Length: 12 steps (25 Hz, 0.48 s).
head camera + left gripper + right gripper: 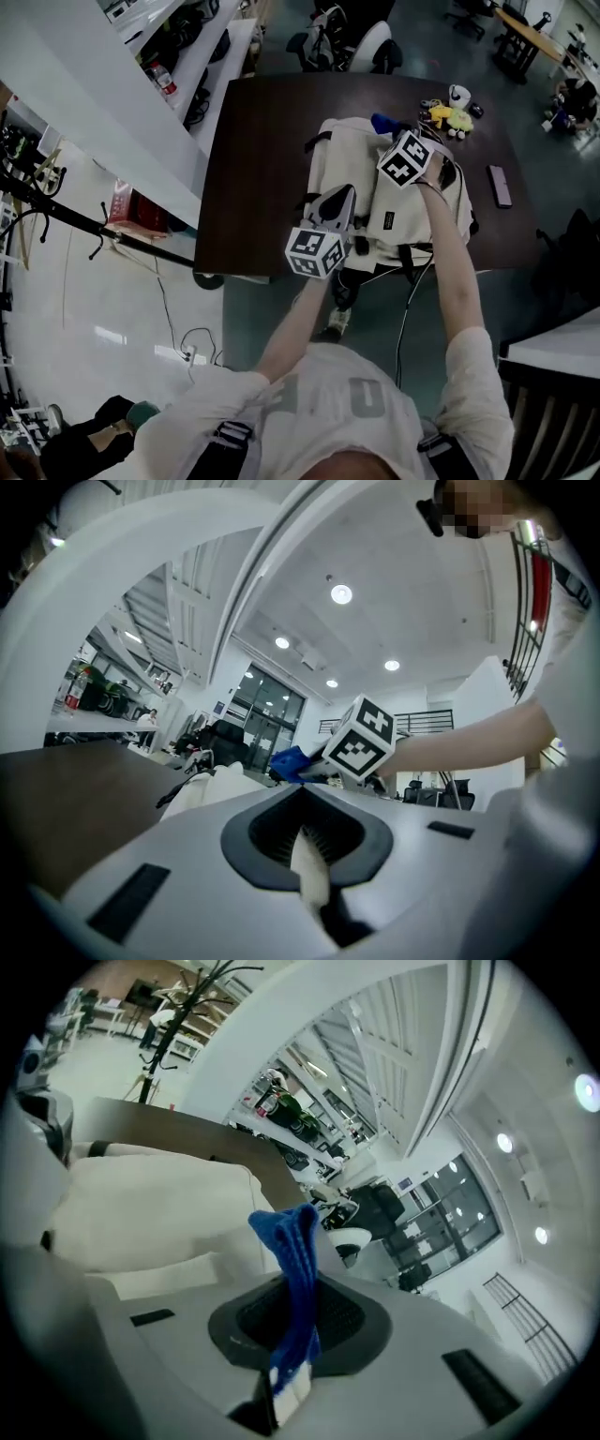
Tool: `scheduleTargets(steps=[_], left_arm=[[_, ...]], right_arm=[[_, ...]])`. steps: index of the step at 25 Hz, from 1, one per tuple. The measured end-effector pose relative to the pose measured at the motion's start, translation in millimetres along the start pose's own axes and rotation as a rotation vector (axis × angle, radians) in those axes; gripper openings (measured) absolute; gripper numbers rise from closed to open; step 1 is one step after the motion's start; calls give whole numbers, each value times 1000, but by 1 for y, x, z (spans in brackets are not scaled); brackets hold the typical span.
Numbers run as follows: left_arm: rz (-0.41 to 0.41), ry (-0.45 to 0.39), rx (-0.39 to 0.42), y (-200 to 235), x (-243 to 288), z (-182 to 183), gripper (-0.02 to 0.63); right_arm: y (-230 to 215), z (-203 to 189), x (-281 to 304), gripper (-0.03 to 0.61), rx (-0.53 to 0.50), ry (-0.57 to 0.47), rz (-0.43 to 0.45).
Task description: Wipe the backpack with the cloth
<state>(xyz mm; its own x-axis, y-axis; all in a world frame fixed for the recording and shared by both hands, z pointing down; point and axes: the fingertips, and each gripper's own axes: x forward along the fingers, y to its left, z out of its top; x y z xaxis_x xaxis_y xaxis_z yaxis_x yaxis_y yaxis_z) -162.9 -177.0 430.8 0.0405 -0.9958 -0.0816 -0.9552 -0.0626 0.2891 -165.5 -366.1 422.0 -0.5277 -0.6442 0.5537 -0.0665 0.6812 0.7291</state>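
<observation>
Looking down at a dark brown table [253, 169] carrying a cream backpack [349, 159], lying flat, puffy and creased, with black straps and buckles trailing toward the near edge. Clamping the left gripper [306, 829] on a pale strip of that backpack at its near left side, jaws pressed together on the fabric. Pinching a blue cloth [292, 1241] in the right gripper [292, 1335], jaws tight on its lower end, the rest sticking up past the tips. Holding the cloth at the backpack's far end, by the top edge; not managing to tell whether touching it.
</observation>
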Motion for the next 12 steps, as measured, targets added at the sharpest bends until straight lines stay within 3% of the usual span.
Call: scheduleTargets(steps=[2,5,12], left_arm=[[17,-6,-7,9,7,-5,5],[14,-16,-12,12,14,-6,5],[18,-19,-31,21,19,-6,5]], right_arm=[[18,-4,27,41,37,8,37],[42,-6,54,41,15,29,52],[44,-3,62,41,-22,18,55]])
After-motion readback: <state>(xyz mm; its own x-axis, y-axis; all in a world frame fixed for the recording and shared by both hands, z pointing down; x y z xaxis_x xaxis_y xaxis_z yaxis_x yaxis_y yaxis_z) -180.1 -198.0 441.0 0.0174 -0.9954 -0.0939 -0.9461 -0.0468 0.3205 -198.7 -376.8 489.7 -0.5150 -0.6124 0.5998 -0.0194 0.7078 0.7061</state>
